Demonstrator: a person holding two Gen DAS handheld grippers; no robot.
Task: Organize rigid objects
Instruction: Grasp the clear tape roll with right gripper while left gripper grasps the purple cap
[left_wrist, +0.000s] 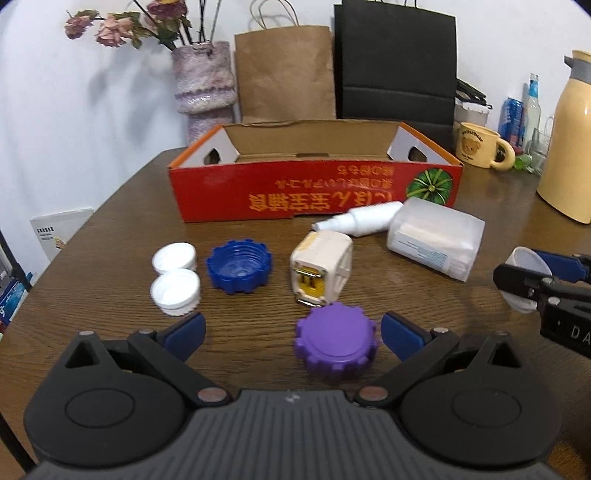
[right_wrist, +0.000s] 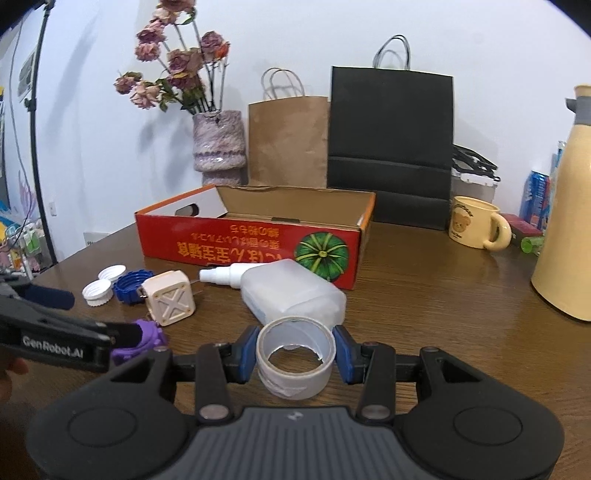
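My right gripper (right_wrist: 295, 353) is shut on a white tape roll (right_wrist: 295, 363), held just above the table in front of a clear plastic container (right_wrist: 295, 291). My left gripper (left_wrist: 293, 334) is open; a purple cap (left_wrist: 335, 343) lies on the table between its fingers, close to the right one. Ahead lie a cream plug adapter (left_wrist: 320, 271), a blue cap (left_wrist: 238, 265), two white caps (left_wrist: 174, 280) and a white spray bottle (left_wrist: 362, 219). An open red cardboard box (left_wrist: 314, 188) stands behind them.
At the back stand a vase with dried flowers (left_wrist: 203, 79), a brown paper bag (left_wrist: 284, 72) and a black paper bag (left_wrist: 397, 62). To the right are a yellow mug (right_wrist: 476, 226), a cream thermos (right_wrist: 565, 236), a can and bottles.
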